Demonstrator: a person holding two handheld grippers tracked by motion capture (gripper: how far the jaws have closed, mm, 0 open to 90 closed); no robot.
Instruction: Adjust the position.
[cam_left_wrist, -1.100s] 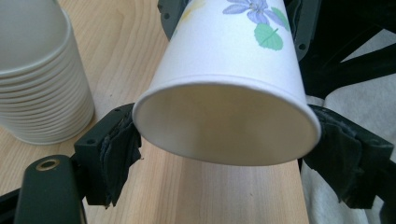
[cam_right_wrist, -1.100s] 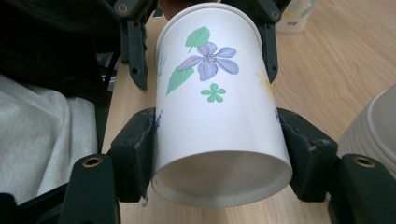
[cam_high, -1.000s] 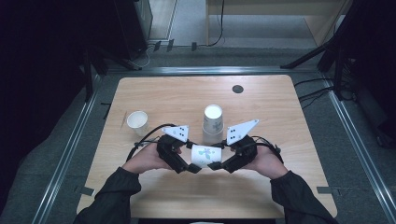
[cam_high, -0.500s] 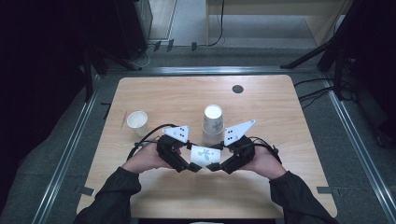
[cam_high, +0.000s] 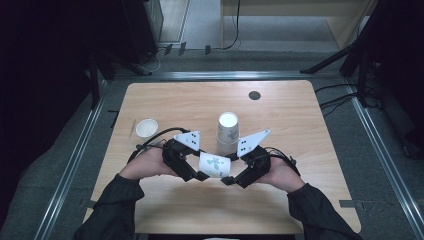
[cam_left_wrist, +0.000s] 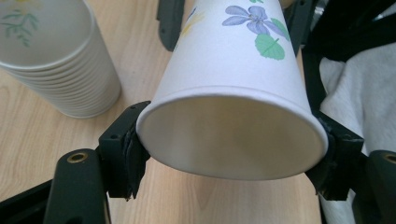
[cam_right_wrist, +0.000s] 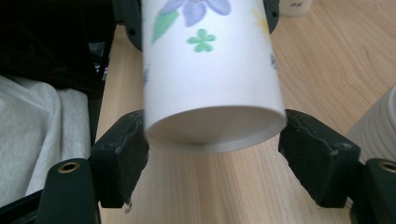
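A white paper cup (cam_high: 215, 165) printed with flowers is held sideways just above the wooden table (cam_high: 190, 102), between both grippers. My left gripper (cam_high: 201, 171) is shut on its open rim; in the left gripper view the mouth of the cup (cam_left_wrist: 233, 70) faces the camera, and both pads of the left gripper (cam_left_wrist: 231, 149) press the rim. My right gripper (cam_high: 228, 176) clasps the base end. In the right gripper view the cup (cam_right_wrist: 210, 60) is slightly blurred, and the jaws of the right gripper (cam_right_wrist: 219, 154) touch its sides.
An upside-down stack of paper cups (cam_high: 228, 130) stands just behind the grippers, also seen as the stack (cam_left_wrist: 51, 60) at the left and the stack (cam_right_wrist: 376, 130) at the right. A small white cup (cam_high: 146, 128) sits at the left. A black disc (cam_high: 254, 95) lies far back.
The cup and both grippers have shifted very slightly to the left; the hold looks the same.
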